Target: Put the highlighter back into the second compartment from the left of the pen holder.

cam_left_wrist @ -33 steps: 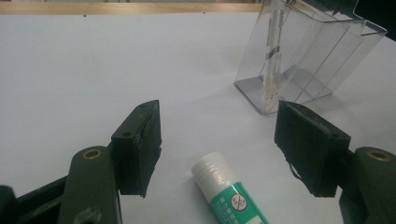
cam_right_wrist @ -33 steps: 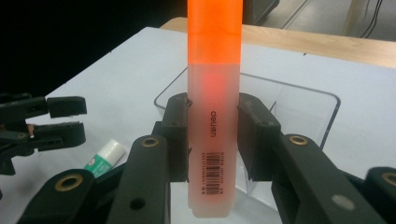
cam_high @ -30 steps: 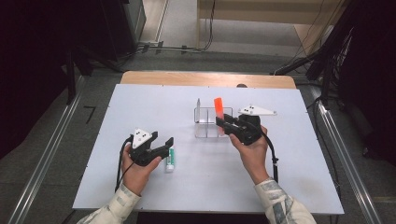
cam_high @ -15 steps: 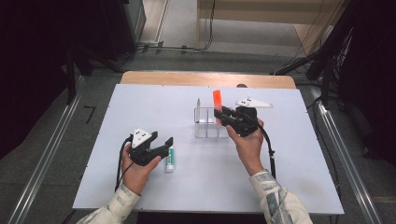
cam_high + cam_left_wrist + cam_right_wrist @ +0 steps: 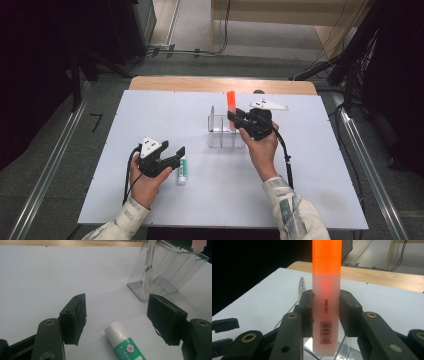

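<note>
My right gripper is shut on an orange highlighter, which stands upright in its jaws over a clear plastic organizer. In the right gripper view the pads press both sides of the highlighter, with the organizer's rim just under its lower end. A pen stands in the organizer. My left gripper rests open near the table's front left. A green and white glue stick lies on the table between its jaws, touching neither.
The white table has a wooden strip along its far edge. Dark equipment and cables lie on the floor beyond it. The glue stick lies to the left of the organizer and nearer the front edge.
My right gripper has carried the highlighter a little farther from the person, over the organizer. The left gripper and the glue stick have stayed put.
</note>
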Demonstrator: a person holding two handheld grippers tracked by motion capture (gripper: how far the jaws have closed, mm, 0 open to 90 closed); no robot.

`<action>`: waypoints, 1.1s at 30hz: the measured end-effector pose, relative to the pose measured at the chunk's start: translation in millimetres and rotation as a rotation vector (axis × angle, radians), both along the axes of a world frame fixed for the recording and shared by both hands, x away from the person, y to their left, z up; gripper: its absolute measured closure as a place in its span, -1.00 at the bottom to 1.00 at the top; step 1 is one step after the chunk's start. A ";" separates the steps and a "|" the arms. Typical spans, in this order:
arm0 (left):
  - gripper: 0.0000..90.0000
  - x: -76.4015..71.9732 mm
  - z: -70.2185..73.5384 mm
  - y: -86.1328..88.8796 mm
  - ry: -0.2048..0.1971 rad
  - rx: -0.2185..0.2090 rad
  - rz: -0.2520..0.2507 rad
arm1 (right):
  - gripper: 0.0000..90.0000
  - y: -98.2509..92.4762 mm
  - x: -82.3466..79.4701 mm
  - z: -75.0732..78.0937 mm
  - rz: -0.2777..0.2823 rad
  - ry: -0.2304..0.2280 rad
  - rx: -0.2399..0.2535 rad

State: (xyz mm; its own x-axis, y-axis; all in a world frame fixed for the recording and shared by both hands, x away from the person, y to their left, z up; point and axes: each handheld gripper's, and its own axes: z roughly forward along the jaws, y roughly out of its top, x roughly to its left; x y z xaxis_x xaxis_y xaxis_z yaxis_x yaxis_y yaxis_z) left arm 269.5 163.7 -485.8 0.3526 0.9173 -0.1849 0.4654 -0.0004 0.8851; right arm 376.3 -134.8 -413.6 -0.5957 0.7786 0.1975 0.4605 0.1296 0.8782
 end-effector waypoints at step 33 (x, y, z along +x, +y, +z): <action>-0.29 0.9 -1.3 0.1 0.010 0.004 -0.005 | 0.43 8.5 9.9 -31.3 0.014 0.085 -0.045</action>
State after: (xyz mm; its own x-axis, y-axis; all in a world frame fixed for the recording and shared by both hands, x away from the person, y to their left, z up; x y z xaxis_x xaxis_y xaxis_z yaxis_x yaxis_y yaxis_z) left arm 270.5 163.7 -487.1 0.3555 0.9162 -0.1849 0.4744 -0.0064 0.8803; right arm 386.2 -126.3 -444.9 -0.5890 0.7796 0.2127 0.5309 0.1749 0.8292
